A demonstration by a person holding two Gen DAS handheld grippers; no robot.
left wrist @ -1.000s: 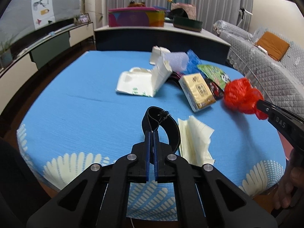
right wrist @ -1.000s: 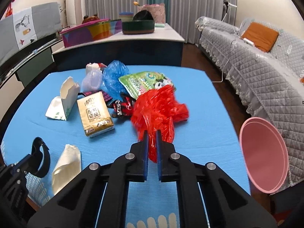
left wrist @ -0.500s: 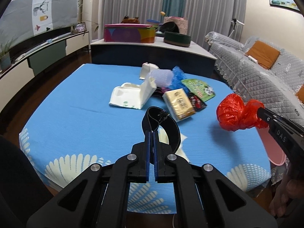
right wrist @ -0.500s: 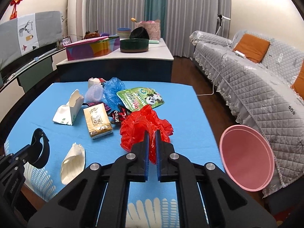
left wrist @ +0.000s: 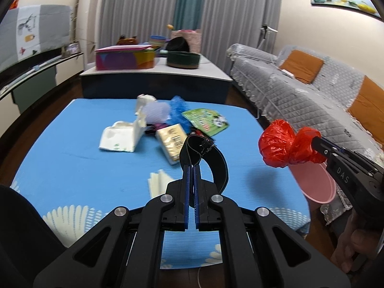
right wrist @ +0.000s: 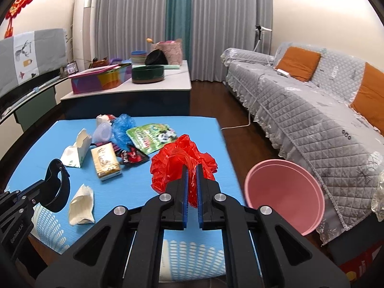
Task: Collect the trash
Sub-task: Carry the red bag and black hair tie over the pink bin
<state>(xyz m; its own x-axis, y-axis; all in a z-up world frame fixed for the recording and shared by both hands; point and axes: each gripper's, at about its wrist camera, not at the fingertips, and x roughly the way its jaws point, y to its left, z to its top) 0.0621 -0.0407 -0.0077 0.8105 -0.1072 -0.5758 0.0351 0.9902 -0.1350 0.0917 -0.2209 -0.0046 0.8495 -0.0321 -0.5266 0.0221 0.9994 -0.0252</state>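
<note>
My left gripper point(left wrist: 192, 168) is shut on a black strap loop point(left wrist: 211, 158) and holds it above the blue table point(left wrist: 72, 158). My right gripper point(right wrist: 192, 170) is shut on a crumpled red plastic bag point(right wrist: 177, 160), held above the table's right side. The bag point(left wrist: 285, 144) also shows in the left wrist view, beside a pink bin point(right wrist: 285, 192) that stands off the table's right edge. Other trash lies on the table: a white carton point(right wrist: 76, 151), a yellow tissue pack point(right wrist: 105, 164), a green panda pouch point(right wrist: 153, 136), a blue bag point(right wrist: 122, 127) and a cream paper bag point(right wrist: 81, 204).
A grey quilted sofa point(right wrist: 312, 120) with orange cushions runs along the right. A low cabinet point(right wrist: 144, 88) behind the table carries a colourful box and a dark green bowl. A dark chair back point(left wrist: 24, 240) is at the lower left.
Both grippers have risen and pulled back from the table, each keeping its load. The red bag has moved right, towards the pink bin, which has come into fuller view.
</note>
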